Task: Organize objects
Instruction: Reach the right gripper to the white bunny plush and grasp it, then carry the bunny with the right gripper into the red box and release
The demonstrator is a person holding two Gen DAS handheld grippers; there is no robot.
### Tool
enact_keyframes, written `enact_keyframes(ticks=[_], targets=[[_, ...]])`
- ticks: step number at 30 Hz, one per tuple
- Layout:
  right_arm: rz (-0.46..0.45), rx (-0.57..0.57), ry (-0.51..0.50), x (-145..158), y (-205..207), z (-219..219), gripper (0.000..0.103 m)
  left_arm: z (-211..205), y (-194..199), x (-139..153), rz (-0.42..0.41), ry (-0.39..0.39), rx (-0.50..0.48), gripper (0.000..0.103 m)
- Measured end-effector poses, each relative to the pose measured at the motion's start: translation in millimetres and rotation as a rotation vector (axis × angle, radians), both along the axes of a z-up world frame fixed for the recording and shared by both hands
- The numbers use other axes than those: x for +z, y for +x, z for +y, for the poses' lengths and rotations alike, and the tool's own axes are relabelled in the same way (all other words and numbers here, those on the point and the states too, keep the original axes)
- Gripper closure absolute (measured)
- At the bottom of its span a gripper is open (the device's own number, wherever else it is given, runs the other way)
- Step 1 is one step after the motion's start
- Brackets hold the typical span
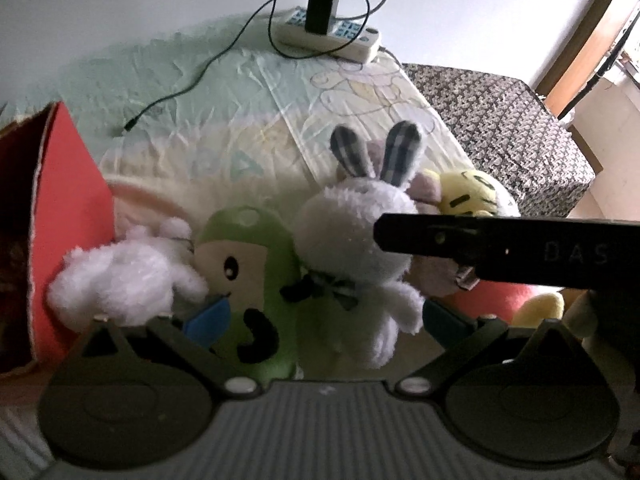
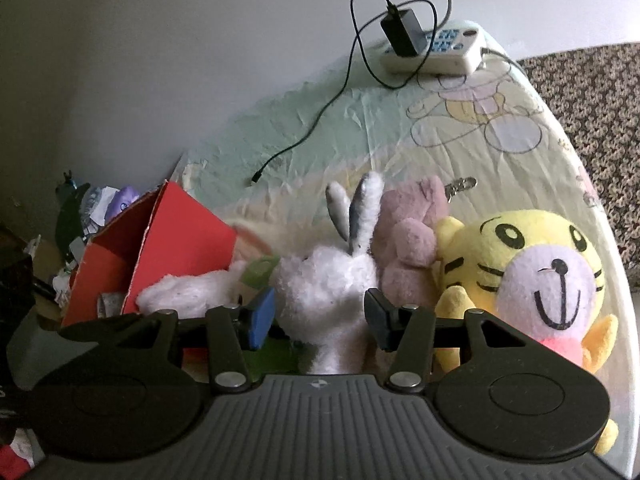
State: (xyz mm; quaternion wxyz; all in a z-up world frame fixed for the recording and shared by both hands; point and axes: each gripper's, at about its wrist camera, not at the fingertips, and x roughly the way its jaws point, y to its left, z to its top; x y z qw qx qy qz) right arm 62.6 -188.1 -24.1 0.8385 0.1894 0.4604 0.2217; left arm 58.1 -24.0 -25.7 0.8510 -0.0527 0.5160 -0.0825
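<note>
Several plush toys lie in a row on the pastel sheet. A white rabbit point(image 1: 352, 240) point(image 2: 328, 280) with grey checked ears sits in the middle. My right gripper point(image 2: 320, 316) is shut on the rabbit's head, and its black finger point(image 1: 480, 248) crosses the left wrist view. My left gripper point(image 1: 324, 316) is open wide, its blue pads either side of a green plush point(image 1: 252, 276) and the rabbit's body. A fluffy white toy point(image 1: 120, 280) point(image 2: 188, 292) lies left, a pink plush point(image 2: 412, 240) and a yellow tiger point(image 2: 532, 272) point(image 1: 468, 196) right.
An open red cardboard box point(image 1: 68, 220) point(image 2: 176, 248) stands at the left by the toys. A white power strip point(image 1: 332, 36) point(image 2: 436, 48) with a black charger and a trailing cable point(image 1: 192, 84) lies at the far edge. A dark patterned cover point(image 1: 500, 128) lies to the right.
</note>
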Motion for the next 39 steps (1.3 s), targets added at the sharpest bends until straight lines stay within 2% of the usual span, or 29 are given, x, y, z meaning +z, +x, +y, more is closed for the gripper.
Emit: enact_keyframes(ticks=[5,10,15,17,19,23,25,33,39], targets=[[0.024,0.001,0.004,-9.2,7.5,4.0,0.048,0.2,10.1,-9.8,0.027,0.004,0.009,0.002],[0.021,-0.008,0.008,-13.8,9.8,7.0,0.047,-3.4,15.2,-11.9,0.011,0.028,0.005,0.005],[0.003,0.004,0.013,-11.7,6.1,4.5,0.06,-5.8,14.9,-11.2,-0.008,0.041,-0.001,0.009],[-0.001,0.002,0.022,-9.9,3.0,2.8,0.063,-4.8,13.2,-9.0,-0.018,0.028,-0.009,0.014],[-0.013,0.008,0.031,-6.3,-1.1,3.4,0.064,-4.3,9.8,-4.7,-0.031,0.008,-0.025,0.024],[-0.051,0.025,0.05,5.3,-12.3,5.0,0.066,-8.4,2.7,-0.6,-0.03,-0.035,-0.062,0.034],[-0.078,0.025,0.061,13.9,-19.9,4.9,0.066,-10.1,-2.6,3.8,-0.04,-0.062,-0.087,0.043],[-0.205,0.011,0.113,48.1,-44.2,6.3,0.066,-7.2,-35.5,42.4,-0.18,-0.096,-0.119,0.043],[-0.319,0.029,0.17,83.6,-52.2,30.9,0.066,20.0,-58.1,78.9,-0.296,-0.122,-0.105,0.043]])
